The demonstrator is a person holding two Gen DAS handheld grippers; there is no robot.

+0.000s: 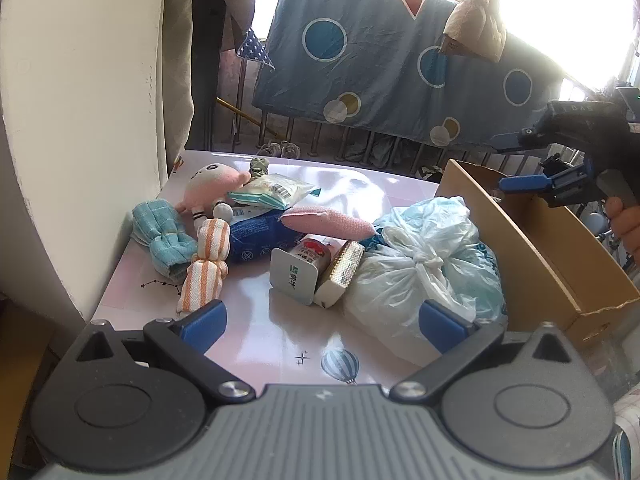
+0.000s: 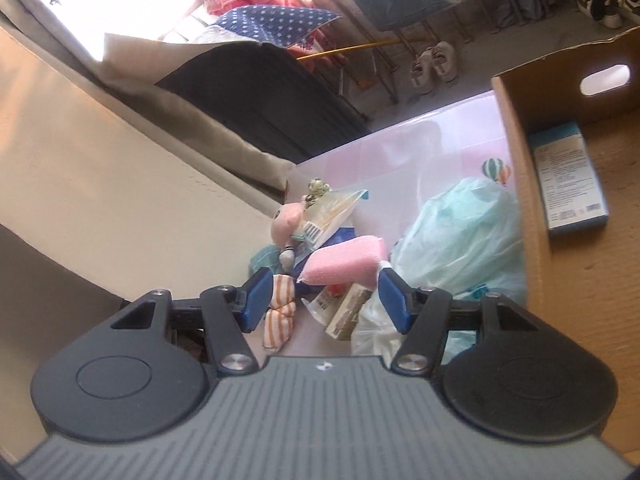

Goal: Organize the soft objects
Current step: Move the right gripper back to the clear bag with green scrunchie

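Observation:
A heap lies on the pink table (image 1: 304, 340): a pink plush doll (image 1: 210, 186), a blue cloth bundle (image 1: 164, 236), an orange-striped cloth (image 1: 206, 268), a pink sponge (image 1: 326, 222), a snack packet (image 1: 272, 192) and a knotted plastic bag (image 1: 420, 264). My left gripper (image 1: 322, 326) stands wide open near the table's front, with nothing between its fingers. My right gripper (image 1: 508, 162) hangs open above the cardboard box (image 1: 560, 256), held by a hand (image 1: 626, 224). In the right wrist view the right gripper (image 2: 324, 298) is empty above the pink sponge (image 2: 344, 266) and the plastic bag (image 2: 460, 236).
A small carton (image 1: 340, 276) and a foil-lidded cup (image 1: 294, 276) lie in the heap. A blue booklet (image 2: 568, 174) lies inside the cardboard box (image 2: 516, 200). A cream wall (image 1: 92, 120) borders the table's left side. A blue sheet (image 1: 380, 52) hangs on a rail behind.

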